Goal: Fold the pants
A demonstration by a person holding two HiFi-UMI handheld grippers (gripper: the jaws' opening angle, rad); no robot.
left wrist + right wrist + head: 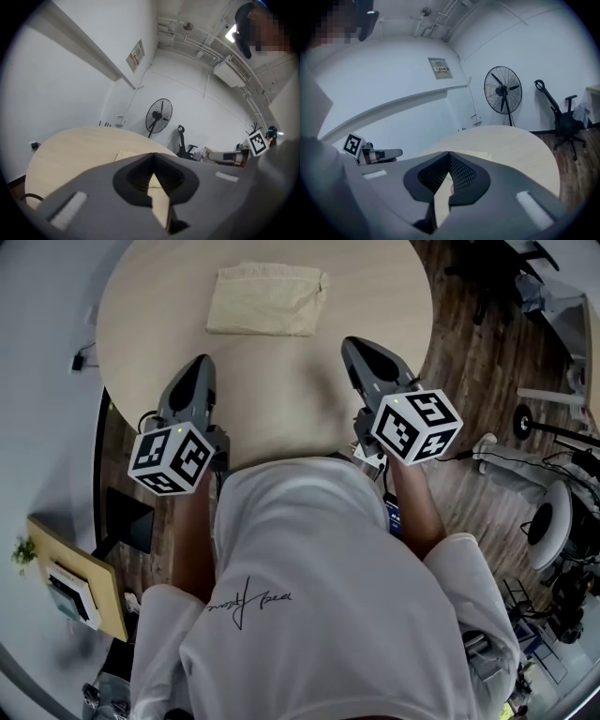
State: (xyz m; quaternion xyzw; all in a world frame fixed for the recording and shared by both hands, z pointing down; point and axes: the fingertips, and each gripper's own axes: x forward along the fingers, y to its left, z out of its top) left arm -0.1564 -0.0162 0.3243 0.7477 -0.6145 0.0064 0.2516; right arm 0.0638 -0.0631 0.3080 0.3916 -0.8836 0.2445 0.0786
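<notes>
**A:** What's the left claw (199,364) up to?

**B:** Its tips are pressed together and there's nothing in it. Its own view shows the tips meeting, with just a sliver of surface (281,399) showing through the gap behind them. It's over the near-left part of the round surface, with its cube (172,457) back toward the person.

**A:** And the pants (267,299)?

**B:** They're lying as a cream, roughly rectangular bundle on the far side of the surface, about centred between the two claws. They're well apart from both, and neither claw touches them. From the left gripper view you can just catch a pale edge of them past the jaws, with a fan (159,116) standing beyond the surface.

**A:** Right claw (351,343)?

**B:** Same deal. The jaws are closed tip to tip and hold nothing. It's over the near-right part of the surface and points the same way as the left one. Off to the right of the surface it's just wood floor (487,362).
</notes>
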